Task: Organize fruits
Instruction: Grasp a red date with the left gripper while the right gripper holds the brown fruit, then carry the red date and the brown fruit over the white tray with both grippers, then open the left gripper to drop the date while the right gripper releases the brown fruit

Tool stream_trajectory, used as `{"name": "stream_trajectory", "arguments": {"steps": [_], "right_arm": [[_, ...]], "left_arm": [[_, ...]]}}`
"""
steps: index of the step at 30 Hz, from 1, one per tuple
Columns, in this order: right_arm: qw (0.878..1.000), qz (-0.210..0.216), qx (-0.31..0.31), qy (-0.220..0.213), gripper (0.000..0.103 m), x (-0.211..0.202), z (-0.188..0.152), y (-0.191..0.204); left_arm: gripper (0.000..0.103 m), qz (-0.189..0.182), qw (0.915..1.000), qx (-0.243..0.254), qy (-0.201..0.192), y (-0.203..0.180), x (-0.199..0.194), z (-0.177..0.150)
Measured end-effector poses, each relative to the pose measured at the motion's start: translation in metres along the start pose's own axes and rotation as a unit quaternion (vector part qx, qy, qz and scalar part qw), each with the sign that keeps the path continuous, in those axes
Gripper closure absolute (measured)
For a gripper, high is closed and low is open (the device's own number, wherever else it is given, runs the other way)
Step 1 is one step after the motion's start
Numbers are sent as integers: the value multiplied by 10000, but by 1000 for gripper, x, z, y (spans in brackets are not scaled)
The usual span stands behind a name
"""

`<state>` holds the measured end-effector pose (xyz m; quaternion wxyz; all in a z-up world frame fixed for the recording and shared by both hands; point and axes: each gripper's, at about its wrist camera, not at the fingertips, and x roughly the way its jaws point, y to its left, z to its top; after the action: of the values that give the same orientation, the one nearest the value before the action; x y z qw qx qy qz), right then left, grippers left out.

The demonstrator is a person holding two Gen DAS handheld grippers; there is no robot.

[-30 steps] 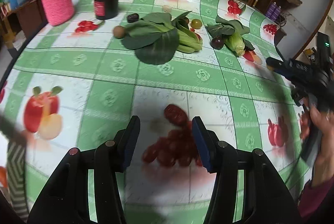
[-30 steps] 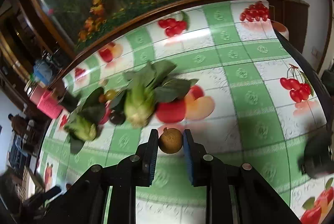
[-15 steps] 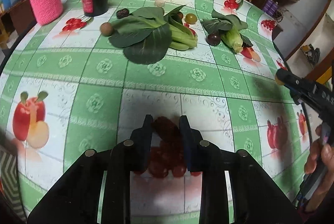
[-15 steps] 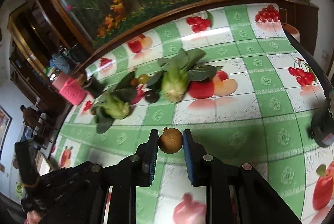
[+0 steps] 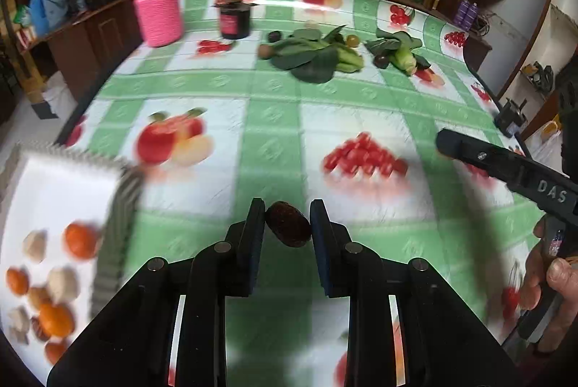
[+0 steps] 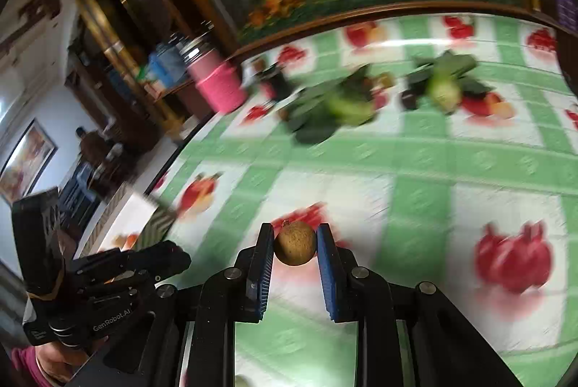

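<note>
Dark red date (image 5: 288, 224), light and firm, pinched across its middle by left gripper (image 5: 288, 224); right gripper (image 6: 294, 242) pinches a brittle-shelled brown longan (image 6: 294, 242).

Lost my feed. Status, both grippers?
Left gripper shut on dark red date. Right gripper shut on round brown longan. Nothing blocking.
</note>
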<state>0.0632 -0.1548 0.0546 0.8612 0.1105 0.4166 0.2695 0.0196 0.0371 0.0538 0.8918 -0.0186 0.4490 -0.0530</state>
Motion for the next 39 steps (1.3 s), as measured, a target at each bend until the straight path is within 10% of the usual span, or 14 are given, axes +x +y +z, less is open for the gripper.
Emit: {"name": "stream_trajectory", "arguments": {"steps": [21,39], "right_arm": [[9881,917,-1151,452,80,52,-58,178],[9705,1210,-1918,823,80,89,-72,258]], "left_arm": [[78,1372,9857,-598,-778,124,-95,-85],[78,1673,9787,-1069,-516,188,-104,-129]]}}
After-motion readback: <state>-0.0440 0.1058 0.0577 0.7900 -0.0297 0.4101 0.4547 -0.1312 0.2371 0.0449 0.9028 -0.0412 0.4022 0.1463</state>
